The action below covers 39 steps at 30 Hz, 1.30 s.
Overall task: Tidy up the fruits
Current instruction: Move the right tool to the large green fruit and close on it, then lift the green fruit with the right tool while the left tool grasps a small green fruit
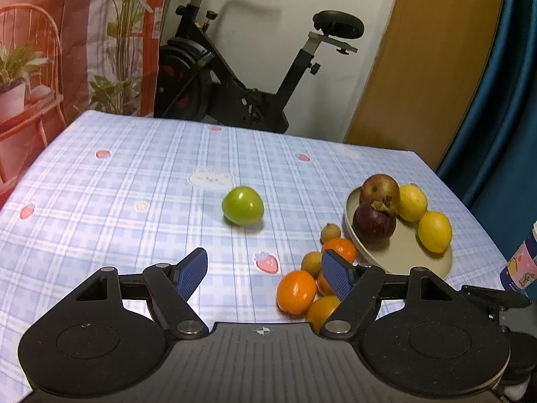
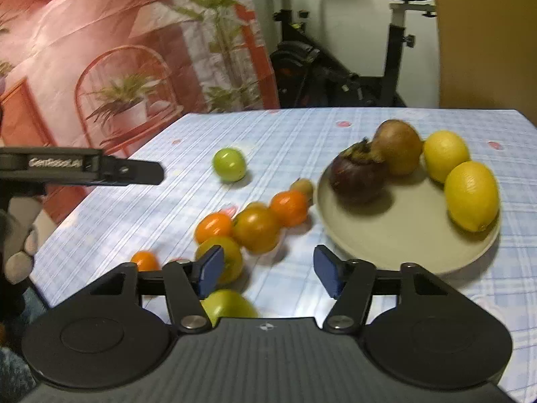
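So your left gripper (image 1: 265, 270) and right gripper (image 2: 265, 270) both gape, nothing held. Plate (image 2: 402, 241) already has lemons, dark fruits. Oranges (image 2: 256, 230), green fruit (image 1: 242, 205) lie loose on cloth, likely waiting for plate.

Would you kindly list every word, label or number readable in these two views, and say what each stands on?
"GenRobot.AI": white lettering, slightly blurred, on the side of the left tongs, seen from the right wrist view.
Printed cup at the table's right edge: cartoon picture only, any text too small to read.
Nothing else legible.
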Motion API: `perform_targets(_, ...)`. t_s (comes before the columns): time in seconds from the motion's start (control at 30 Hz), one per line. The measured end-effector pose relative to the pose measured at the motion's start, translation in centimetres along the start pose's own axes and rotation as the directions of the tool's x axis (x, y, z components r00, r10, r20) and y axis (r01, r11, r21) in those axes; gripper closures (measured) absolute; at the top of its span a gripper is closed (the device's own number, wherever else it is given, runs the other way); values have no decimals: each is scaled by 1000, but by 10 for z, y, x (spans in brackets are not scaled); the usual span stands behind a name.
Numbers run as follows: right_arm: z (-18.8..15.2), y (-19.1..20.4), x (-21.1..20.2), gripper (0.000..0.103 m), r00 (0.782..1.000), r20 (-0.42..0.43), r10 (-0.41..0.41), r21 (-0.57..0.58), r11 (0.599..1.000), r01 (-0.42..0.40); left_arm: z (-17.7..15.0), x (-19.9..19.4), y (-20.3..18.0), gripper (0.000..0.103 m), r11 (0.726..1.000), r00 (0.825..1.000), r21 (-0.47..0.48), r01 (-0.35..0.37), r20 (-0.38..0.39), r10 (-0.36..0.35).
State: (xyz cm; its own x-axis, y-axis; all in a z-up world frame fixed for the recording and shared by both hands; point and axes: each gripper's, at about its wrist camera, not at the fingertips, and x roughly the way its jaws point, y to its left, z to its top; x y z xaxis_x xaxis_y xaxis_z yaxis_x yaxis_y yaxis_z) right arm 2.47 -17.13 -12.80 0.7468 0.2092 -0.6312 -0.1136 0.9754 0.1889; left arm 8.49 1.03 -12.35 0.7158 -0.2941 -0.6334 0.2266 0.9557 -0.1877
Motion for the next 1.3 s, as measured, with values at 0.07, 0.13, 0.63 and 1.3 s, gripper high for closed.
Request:
perform_targets(0.07,-4,5,0,44,1000,-16,19,-20,1000,-19,-3,1,0,26,1000,1000,-3,-1,-6,1)
perform_targets(0.13,-9,9,1,45,999,-33,36,-41,998,-37,-6,2,0,26,1000,1000,-4,0,-13,0)
perform_targets(0.63,-30,17,11,53,991,-118,65,-81,994,-75,-20,8,-4,26,1000,999,16,0,-48,1)
perform_targets(1.3,-35,11,8,53,994,-81,77,-38,996,-81,-20,8,-5,26,1000,998,5,-18,-52,18)
